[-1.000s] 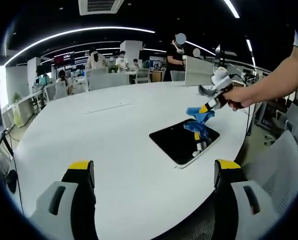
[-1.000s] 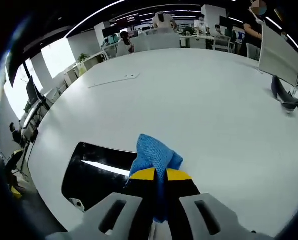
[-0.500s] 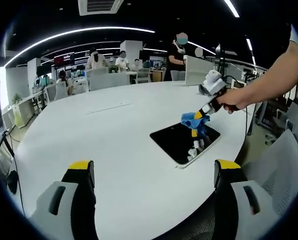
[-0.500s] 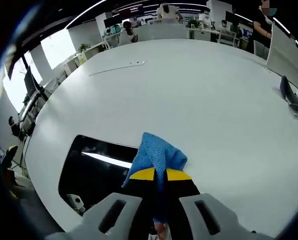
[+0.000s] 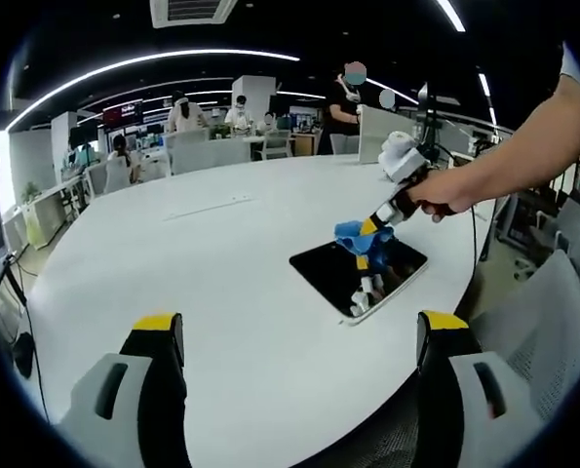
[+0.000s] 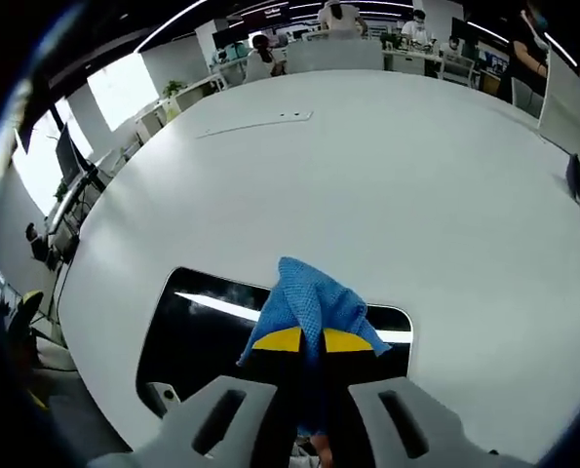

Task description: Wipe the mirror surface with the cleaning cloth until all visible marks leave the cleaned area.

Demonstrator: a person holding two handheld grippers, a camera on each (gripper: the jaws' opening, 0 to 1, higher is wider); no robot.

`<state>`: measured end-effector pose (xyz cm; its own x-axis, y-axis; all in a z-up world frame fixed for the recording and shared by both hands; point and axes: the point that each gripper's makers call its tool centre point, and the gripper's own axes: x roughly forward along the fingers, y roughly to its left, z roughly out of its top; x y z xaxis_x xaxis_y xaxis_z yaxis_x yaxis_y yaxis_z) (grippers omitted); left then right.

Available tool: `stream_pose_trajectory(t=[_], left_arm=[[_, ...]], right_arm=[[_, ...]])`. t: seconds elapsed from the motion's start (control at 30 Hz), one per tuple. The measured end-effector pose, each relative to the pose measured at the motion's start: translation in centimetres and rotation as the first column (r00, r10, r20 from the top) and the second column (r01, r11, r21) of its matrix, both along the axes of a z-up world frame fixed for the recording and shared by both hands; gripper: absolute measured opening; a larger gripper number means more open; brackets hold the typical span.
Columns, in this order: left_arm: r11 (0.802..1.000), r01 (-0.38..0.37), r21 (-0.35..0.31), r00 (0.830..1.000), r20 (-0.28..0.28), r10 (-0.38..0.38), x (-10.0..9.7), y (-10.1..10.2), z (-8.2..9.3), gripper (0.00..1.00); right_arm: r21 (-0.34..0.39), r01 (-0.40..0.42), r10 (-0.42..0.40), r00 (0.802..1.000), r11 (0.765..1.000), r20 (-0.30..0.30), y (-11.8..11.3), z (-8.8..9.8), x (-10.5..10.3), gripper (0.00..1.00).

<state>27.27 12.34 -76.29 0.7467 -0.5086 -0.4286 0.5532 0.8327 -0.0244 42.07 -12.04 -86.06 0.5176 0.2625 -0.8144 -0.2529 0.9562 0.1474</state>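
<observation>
While the right gripper [image 6: 303, 343] clamps its jaws on the blue cloth [image 6: 314, 302] over the mirror [image 6: 207, 336], the left gripper [image 5: 299, 336] — jaws wide — hangs above the white bench [image 5: 192, 273] (its view catches the person's hand [image 5: 444, 193]).

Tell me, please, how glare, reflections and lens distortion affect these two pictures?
In the right gripper view, the mirror reflects a bright ceiling light as a white streak beside the blue cloth, which the right tongs clamp. In the left gripper view, the mirror looks dark and mirrors the right tongs and cloth; the fisheye bends the white table edge and ceiling strips.
</observation>
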Motion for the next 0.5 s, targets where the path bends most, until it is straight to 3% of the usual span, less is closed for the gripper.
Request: stream_pose_trajectory(t=[0.5], left_arm=[[1.000,0.006,0.011,1.000,-0.011,-0.006,0.0,0.0,-0.4,0.99]], right_arm=[[0.025,-0.098,0.099,0.995,0.995,-0.032,6.6,-0.2,0.4,0.00]])
